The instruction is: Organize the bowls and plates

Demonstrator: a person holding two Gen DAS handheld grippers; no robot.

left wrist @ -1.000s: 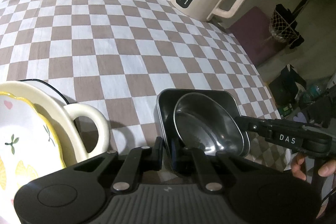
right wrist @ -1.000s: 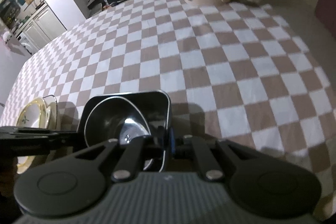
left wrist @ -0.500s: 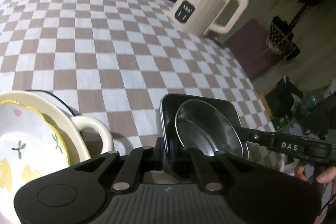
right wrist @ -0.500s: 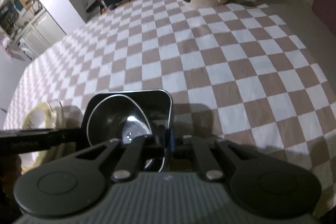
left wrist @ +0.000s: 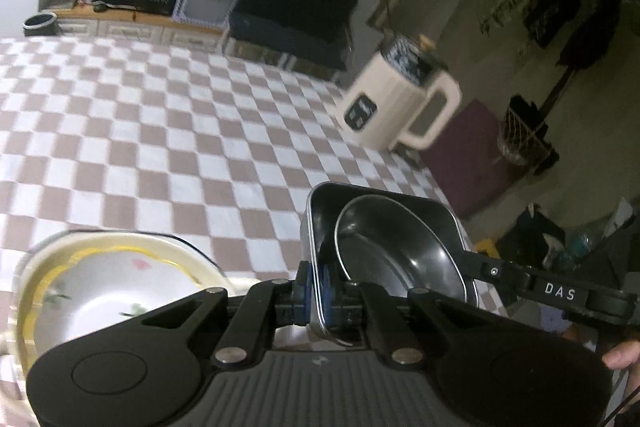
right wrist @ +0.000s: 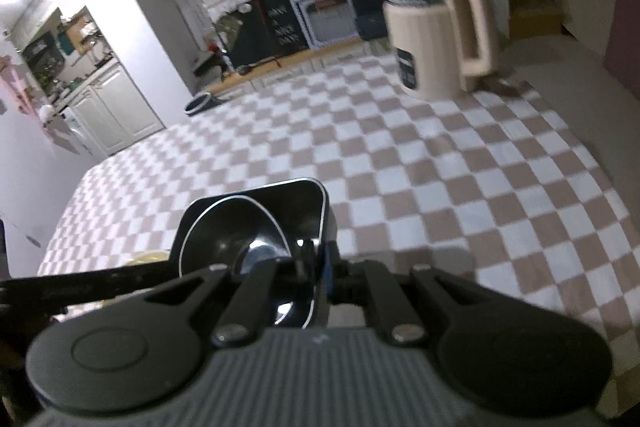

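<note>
Looking along the left gripper [left wrist: 320, 293], its jaws are clamped on the near wall of a square metal tray [left wrist: 316, 223] at lower centre, a round steel bowl [left wrist: 396, 251] nested inside, a floral plate [left wrist: 100, 291] stacked in a cream dish [left wrist: 192, 251] at lower left, and a cream kettle [left wrist: 396, 107] at upper right on the checkered surface [left wrist: 160, 147]. From the right wrist view, the right gripper [right wrist: 324, 273] jaws pinch the same tray's [right wrist: 312, 199] opposite wall at lower centre, with the bowl [right wrist: 224, 227] inside.
</note>
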